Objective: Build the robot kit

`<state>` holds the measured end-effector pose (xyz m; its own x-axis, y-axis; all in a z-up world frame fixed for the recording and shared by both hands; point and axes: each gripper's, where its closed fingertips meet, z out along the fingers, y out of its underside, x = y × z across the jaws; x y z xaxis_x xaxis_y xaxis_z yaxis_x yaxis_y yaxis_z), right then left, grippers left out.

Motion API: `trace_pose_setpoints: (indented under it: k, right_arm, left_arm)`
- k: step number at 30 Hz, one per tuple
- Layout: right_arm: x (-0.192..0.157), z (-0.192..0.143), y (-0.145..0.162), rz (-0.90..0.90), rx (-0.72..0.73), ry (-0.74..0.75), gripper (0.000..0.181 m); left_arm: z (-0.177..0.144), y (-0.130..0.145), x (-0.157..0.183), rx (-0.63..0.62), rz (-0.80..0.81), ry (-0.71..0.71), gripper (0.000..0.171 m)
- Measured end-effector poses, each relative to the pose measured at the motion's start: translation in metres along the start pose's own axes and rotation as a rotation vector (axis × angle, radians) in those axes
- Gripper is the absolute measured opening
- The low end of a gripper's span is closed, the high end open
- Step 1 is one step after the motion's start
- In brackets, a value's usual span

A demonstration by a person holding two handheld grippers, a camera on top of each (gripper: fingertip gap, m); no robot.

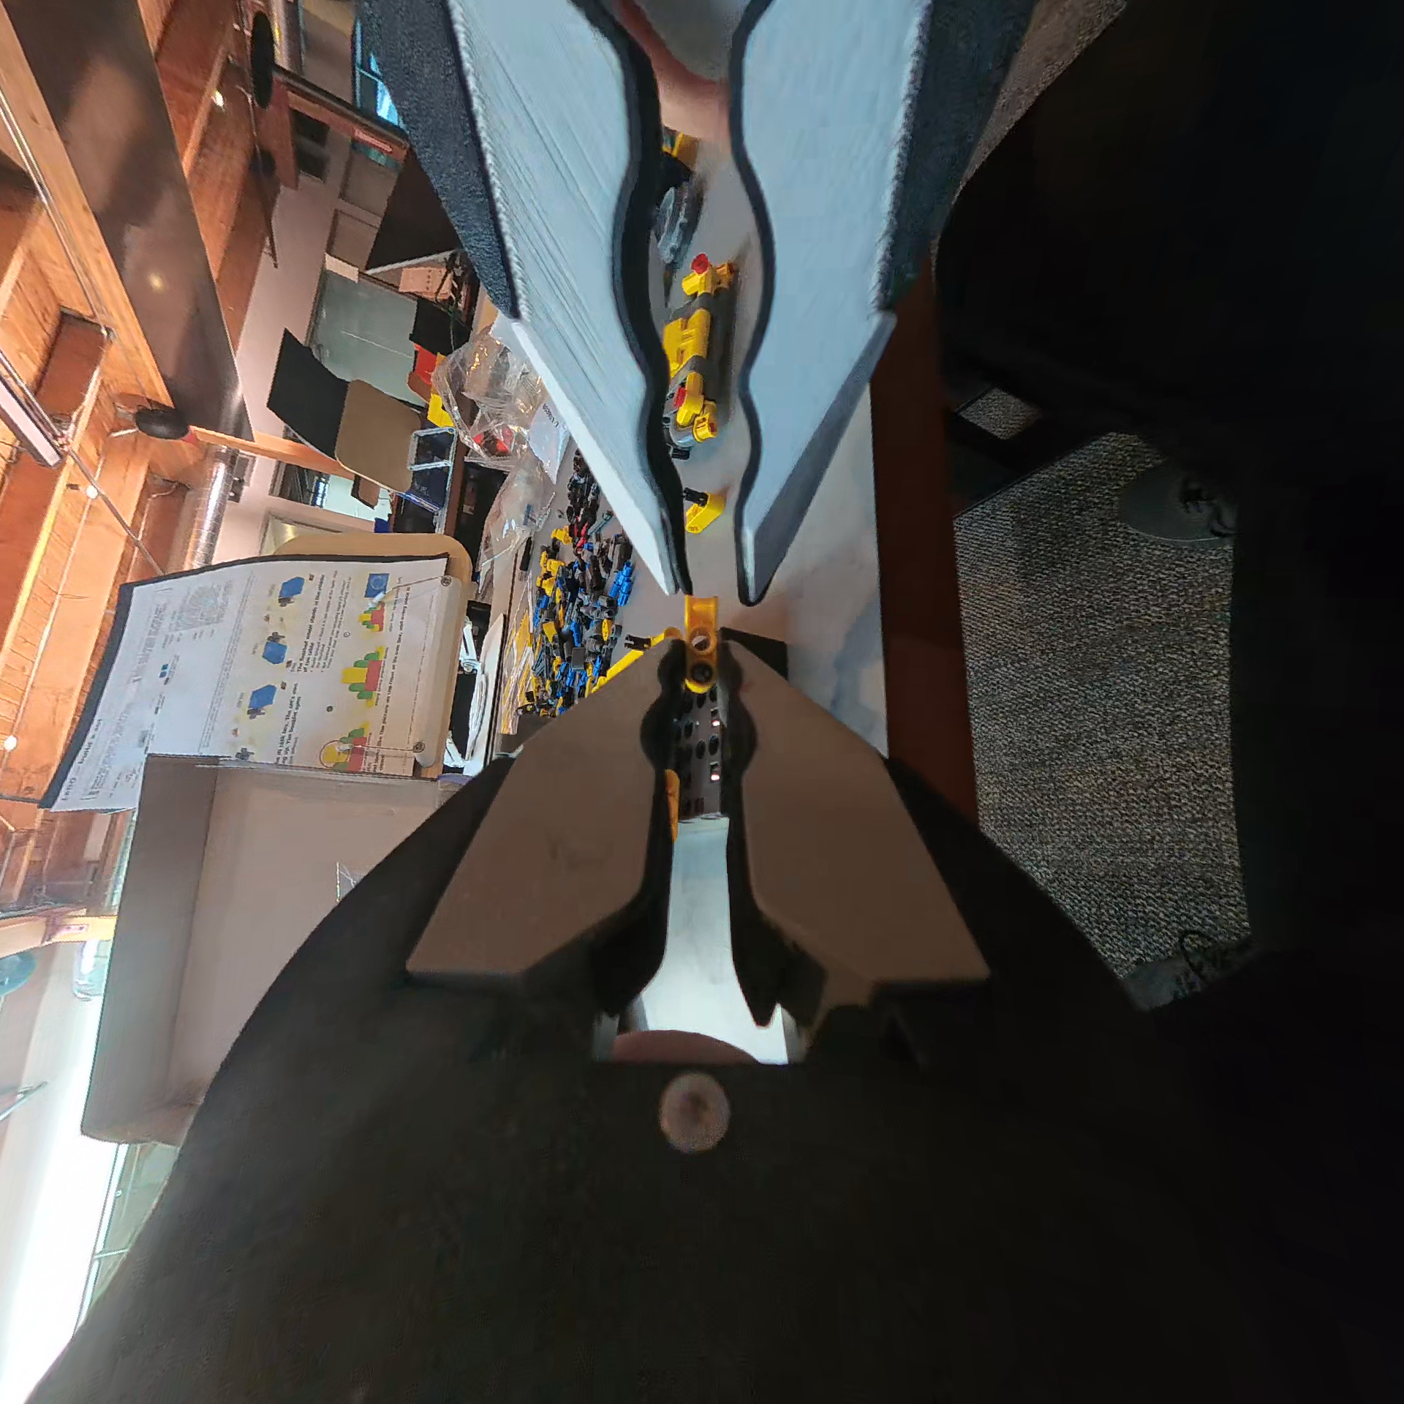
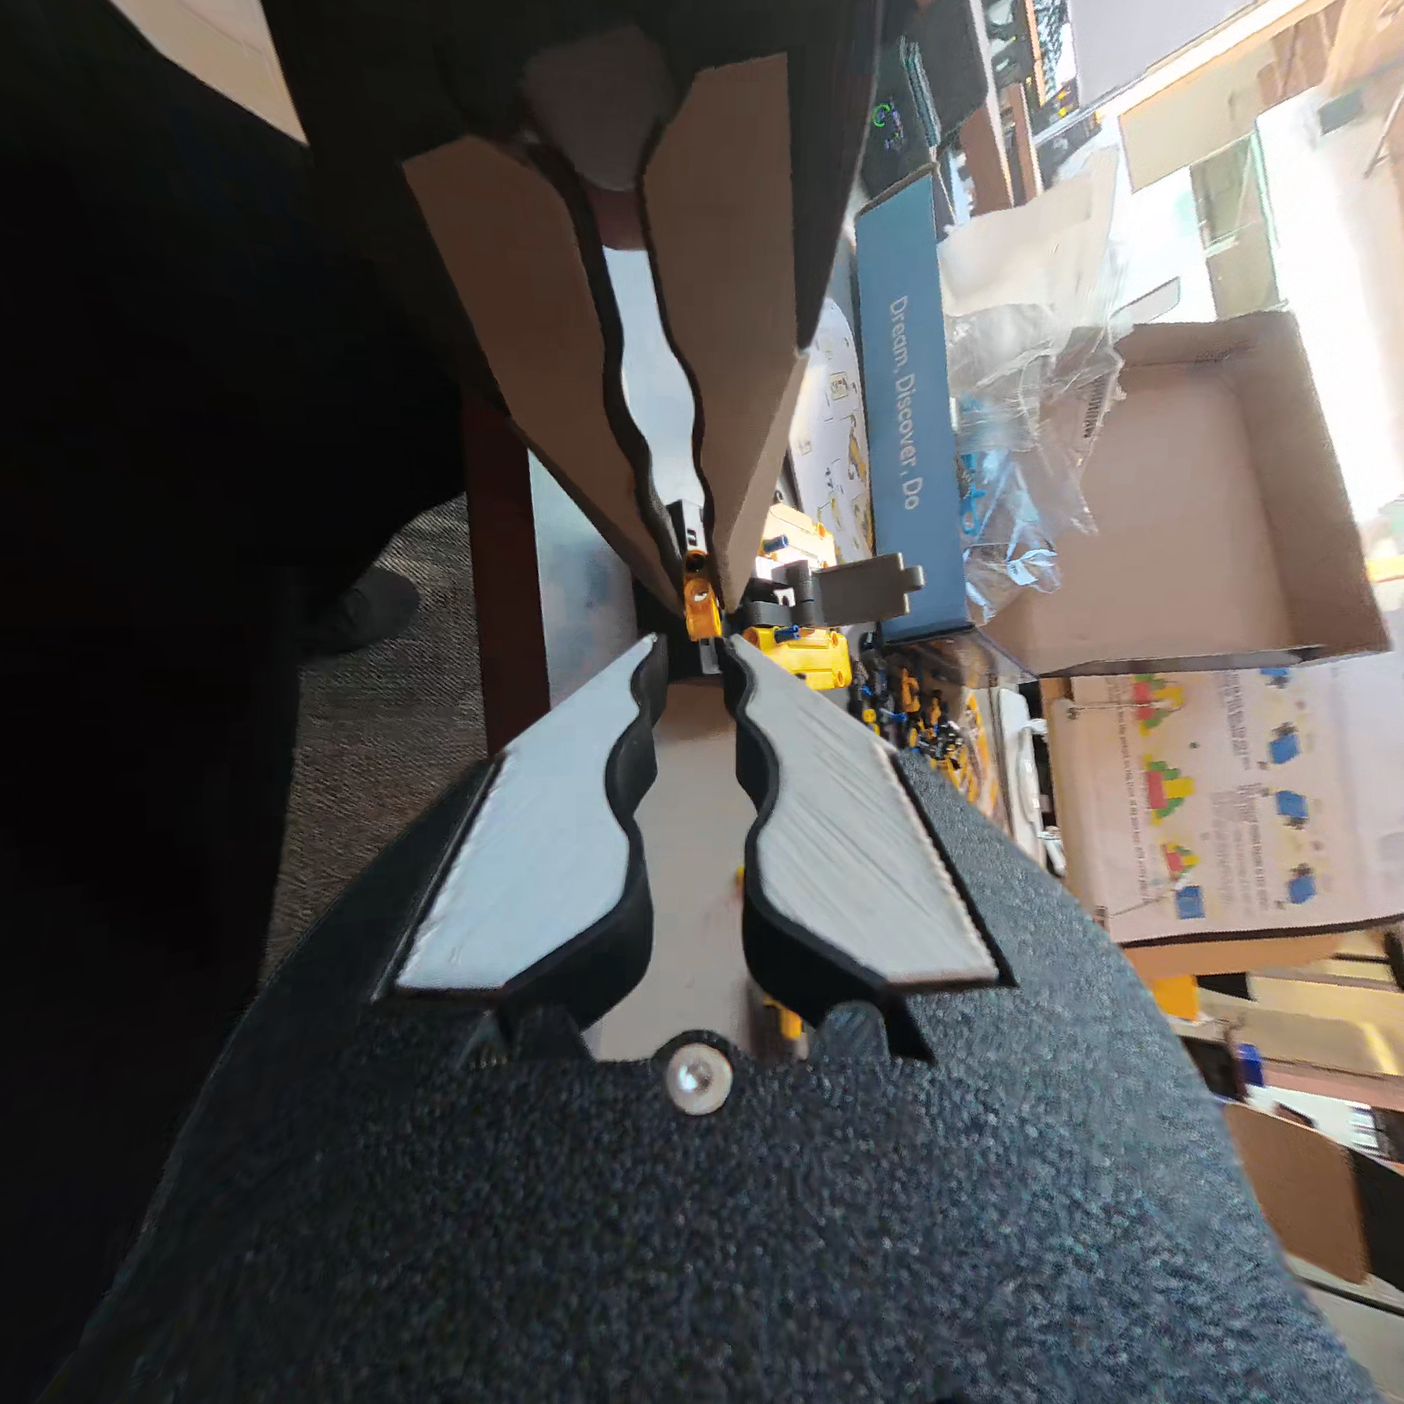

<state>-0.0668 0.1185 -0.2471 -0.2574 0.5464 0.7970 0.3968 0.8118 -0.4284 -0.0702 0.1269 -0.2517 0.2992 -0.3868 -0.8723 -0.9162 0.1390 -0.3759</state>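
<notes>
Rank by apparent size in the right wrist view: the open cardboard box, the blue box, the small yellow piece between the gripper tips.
1. open cardboard box, largest as it looks.
2. blue box, narrower; it seems nearer the camera, so true order is unsure.
3. yellow piece, plainly smallest.

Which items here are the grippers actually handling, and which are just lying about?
Handled: yellow beam, clamped by left gripper; right gripper open at its free end.
Lying about: brick pile, yellow-grey assembly, plastic bags, cardboard box, picture sheet.
</notes>
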Motion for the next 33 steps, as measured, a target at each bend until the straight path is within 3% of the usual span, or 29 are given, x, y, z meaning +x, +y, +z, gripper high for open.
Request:
trace_pose_setpoints:
  k: [3, 21, 33]
  right_arm:
    - [0.0001, 0.0013, 0.0005, -0.075, -0.023, 0.036, 0.009]
    - [-0.0041, 0.0089, -0.0027, -0.146, -0.024, 0.059, 0.007]
    - [-0.0002, 0.0076, 0.003, -0.106, -0.023, 0.064, 0.005]
  left_arm:
    - [0.0008, 0.0007, 0.004, -0.008, -0.003, 0.022, 0.004]
    - [-0.0003, 0.0007, 0.006, 0.0, -0.112, 0.048, 0.005]
    - [-0.0032, -0.0008, 0.0013, 0.035, -0.196, 0.036, 0.008]
